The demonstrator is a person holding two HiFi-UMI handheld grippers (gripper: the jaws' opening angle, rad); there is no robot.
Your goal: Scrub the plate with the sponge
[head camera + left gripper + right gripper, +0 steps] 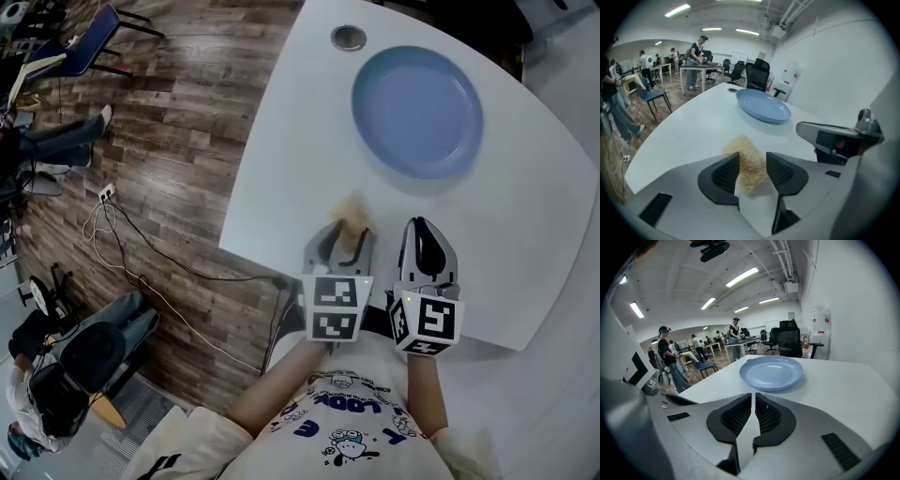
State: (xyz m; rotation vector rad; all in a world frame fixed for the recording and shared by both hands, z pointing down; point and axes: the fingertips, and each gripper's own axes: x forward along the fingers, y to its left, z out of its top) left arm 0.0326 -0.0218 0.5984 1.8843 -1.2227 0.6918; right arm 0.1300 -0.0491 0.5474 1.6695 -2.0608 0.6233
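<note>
Both at near edge of desk. Left tongs wide, straddling straw-coloured sponge lying on desk (pads don't look clamped yet). Right tongs closed, empty. Blue plate farther out, bare. Step: sponge pickup. Next: close left on sponge, lift, carry to plate.

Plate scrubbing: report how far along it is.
Done: nothing visible yet; the plate sits bare, apart from the sponge. In hand: the left gripper has its fingers open around the sponge on the table, not squeezing it. The right gripper is shut and empty. Left: grasp the sponge, carry it to the plate, scrub.
</note>
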